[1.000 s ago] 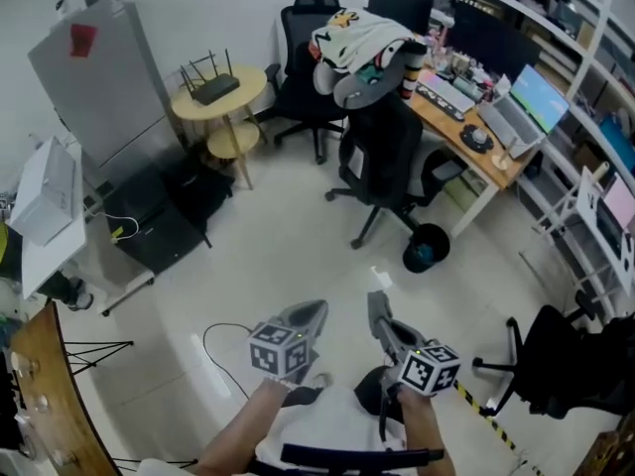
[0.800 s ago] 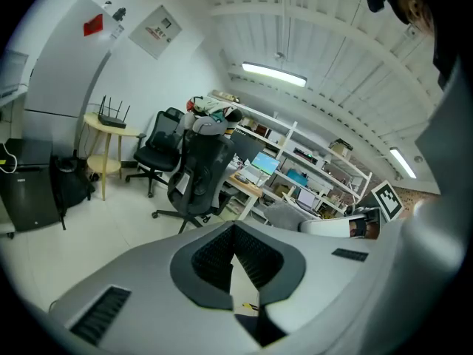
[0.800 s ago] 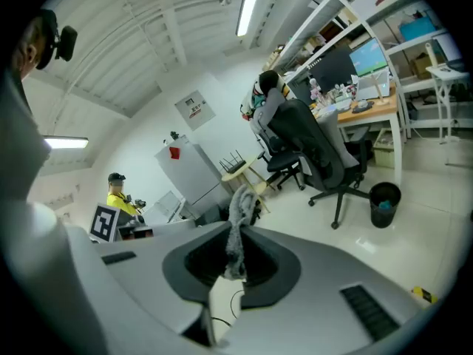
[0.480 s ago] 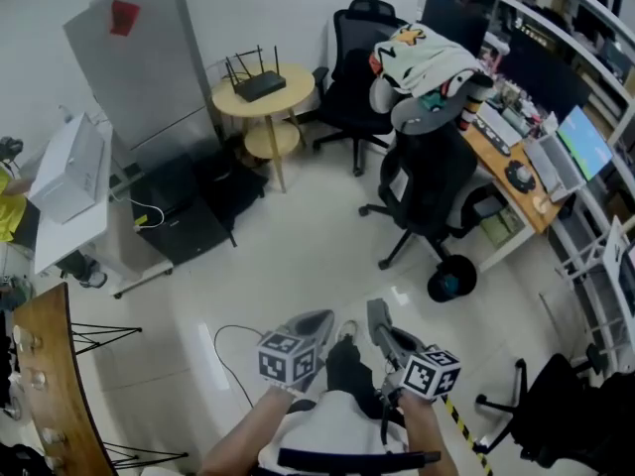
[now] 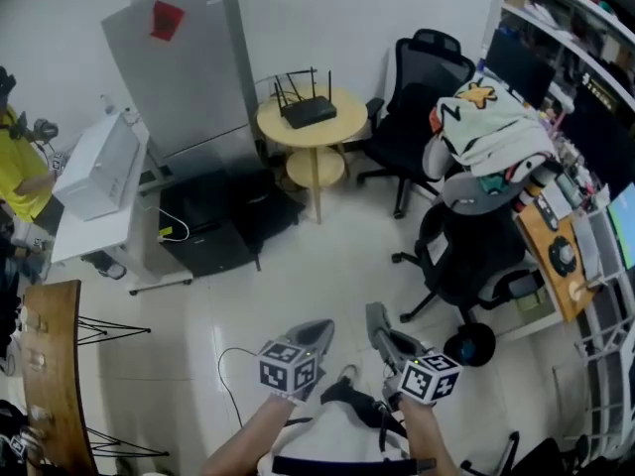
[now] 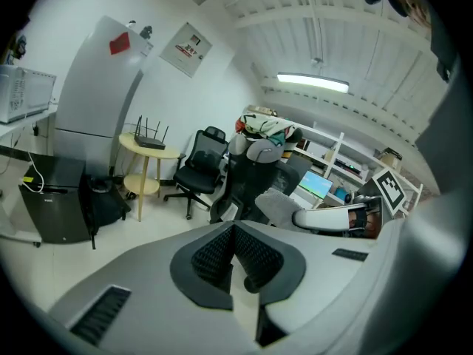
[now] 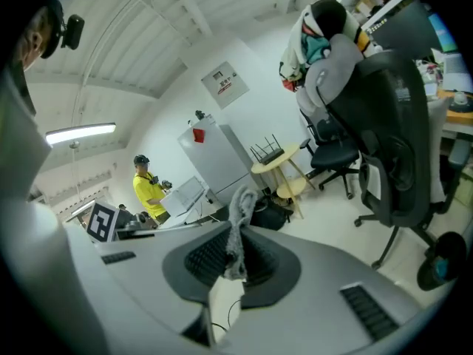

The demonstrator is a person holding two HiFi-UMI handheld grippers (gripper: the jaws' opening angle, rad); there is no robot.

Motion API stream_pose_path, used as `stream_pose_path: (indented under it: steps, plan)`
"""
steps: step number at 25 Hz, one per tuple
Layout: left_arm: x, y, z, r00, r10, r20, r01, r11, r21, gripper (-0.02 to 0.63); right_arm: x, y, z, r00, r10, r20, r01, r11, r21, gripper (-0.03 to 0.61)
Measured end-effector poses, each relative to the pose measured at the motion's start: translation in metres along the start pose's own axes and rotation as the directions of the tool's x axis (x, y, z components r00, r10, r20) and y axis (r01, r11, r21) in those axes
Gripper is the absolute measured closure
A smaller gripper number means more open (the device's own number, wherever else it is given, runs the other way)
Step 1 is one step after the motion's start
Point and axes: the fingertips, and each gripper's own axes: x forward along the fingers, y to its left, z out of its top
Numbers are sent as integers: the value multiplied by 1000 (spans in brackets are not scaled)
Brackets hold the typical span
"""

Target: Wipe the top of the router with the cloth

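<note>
The black router (image 5: 308,113) with upright antennas sits on a round yellow table (image 5: 342,130) across the room, far from both grippers. It also shows in the left gripper view as the router (image 6: 150,143) and in the right gripper view as the router (image 7: 269,154). My right gripper (image 5: 374,315) is held low near my body, shut on a grey cloth (image 7: 240,217) that sticks up between its pads. That cloth (image 6: 277,206) also shows in the left gripper view. My left gripper (image 5: 316,327) is beside it, jaws together with nothing between them.
A tall grey cabinet (image 5: 189,67) stands left of the table, with a black box (image 5: 213,224) on the floor. Black office chairs (image 5: 422,97) and a clothes-draped chair (image 5: 476,226) stand to the right, by a desk (image 5: 556,261). A person in yellow (image 5: 18,157) is at the far left.
The whole view has swung: the router and table now sit further right and lower in the head view. Both grippers keep their place low in the view, and the cloth stays held.
</note>
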Motion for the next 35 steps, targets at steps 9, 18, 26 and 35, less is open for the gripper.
stream_pose_path:
  steps: [9,18,26,35]
  plan:
    - [62,34,60,995,95,30,-94,995,-21,615,60,-44,57,995,99,-25,-98,995,3,543]
    - [93,69,92,986,159,53,-156,986,-51,615,91,-61,80,991,123,-56,-124,992,-10,543]
    - [128,125,132,986,156,55,-152,986,-65,615,157,-78,111,991,115,-62,-115,993,3,543]
    - [167,233,220,982,172,78,-165,982,-91,615,274,-76,174,990,102,-95,-104,995,-11,543]
